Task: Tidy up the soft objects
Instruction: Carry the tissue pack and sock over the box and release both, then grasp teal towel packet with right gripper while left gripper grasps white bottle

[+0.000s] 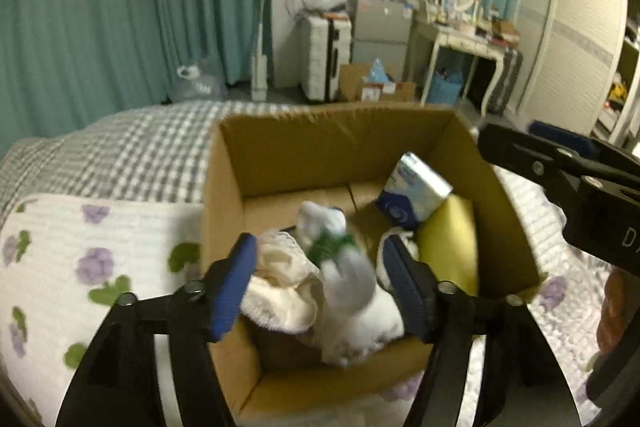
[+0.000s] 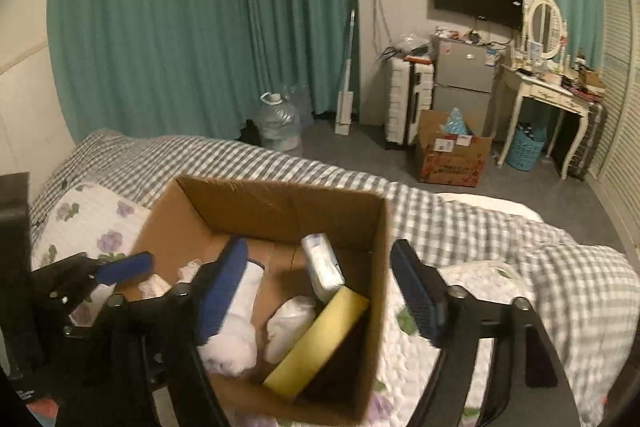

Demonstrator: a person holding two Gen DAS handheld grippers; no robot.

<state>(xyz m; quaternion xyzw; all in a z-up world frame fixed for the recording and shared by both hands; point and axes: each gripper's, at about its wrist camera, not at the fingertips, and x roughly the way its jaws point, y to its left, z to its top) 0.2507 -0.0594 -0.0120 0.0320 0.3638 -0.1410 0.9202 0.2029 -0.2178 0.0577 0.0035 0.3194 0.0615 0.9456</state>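
An open cardboard box (image 1: pixel 280 147) stands on the bed and also shows in the right wrist view (image 2: pixel 276 203). In it lie a white plush toy with a green bow (image 1: pixel 348 283), a cream cloth (image 1: pixel 284 279), a tissue pack (image 1: pixel 420 187) and a yellow sponge (image 1: pixel 452 247). My left gripper (image 1: pixel 320 287) is open over the box's near side, its fingers either side of the toy and apart from it. My right gripper (image 2: pixel 320 291) is open and empty above the box's right wall. The toy (image 2: pixel 240 323), sponge (image 2: pixel 320 339) and tissue pack (image 2: pixel 324 267) show there too.
The bed has a floral quilt (image 1: pixel 80 267) and a grey checked blanket (image 2: pixel 480 227). Beyond it are teal curtains (image 2: pixel 200 27), a water jug (image 2: pixel 278 123), a suitcase (image 2: pixel 408 103), a floor box (image 2: pixel 452 155) and a dressing table (image 2: pixel 548 95).
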